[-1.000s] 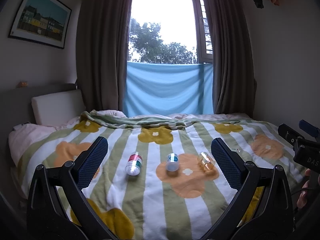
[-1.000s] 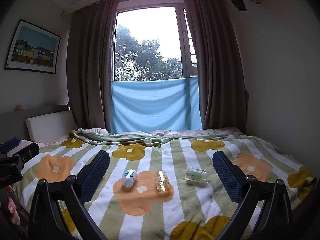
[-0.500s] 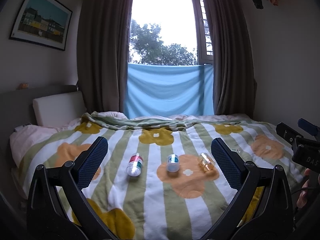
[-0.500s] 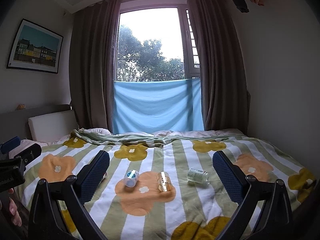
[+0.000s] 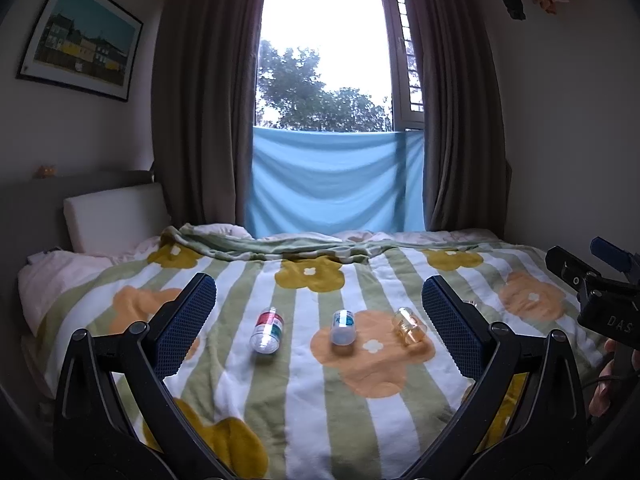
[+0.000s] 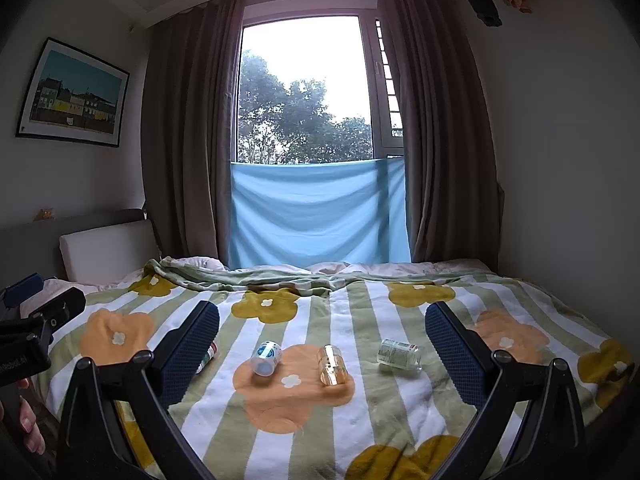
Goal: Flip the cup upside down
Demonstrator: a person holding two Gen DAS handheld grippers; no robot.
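Several small clear cups lie on their sides in a row on the flowered blanket (image 5: 360, 408). In the left wrist view a red-and-green banded cup (image 5: 267, 330), a blue-banded cup (image 5: 342, 327) and an amber cup (image 5: 409, 325) show. In the right wrist view the blue-banded cup (image 6: 265, 358), the amber cup (image 6: 332, 365) and a green-printed cup (image 6: 399, 354) show; the red-and-green banded cup (image 6: 207, 356) is half hidden behind my left finger. My left gripper (image 5: 319, 312) and right gripper (image 6: 322, 332) are both open, empty and held short of the cups.
The bed fills the room between a grey headboard with a white pillow (image 5: 114, 216) on the left and a wall on the right. A window with dark curtains and a blue cloth (image 5: 334, 182) is behind it. The other gripper (image 5: 600, 296) shows at the right edge.
Both grippers have drifted slightly forward and the views have tilted up a little; the cups have not moved and both grippers stay open.
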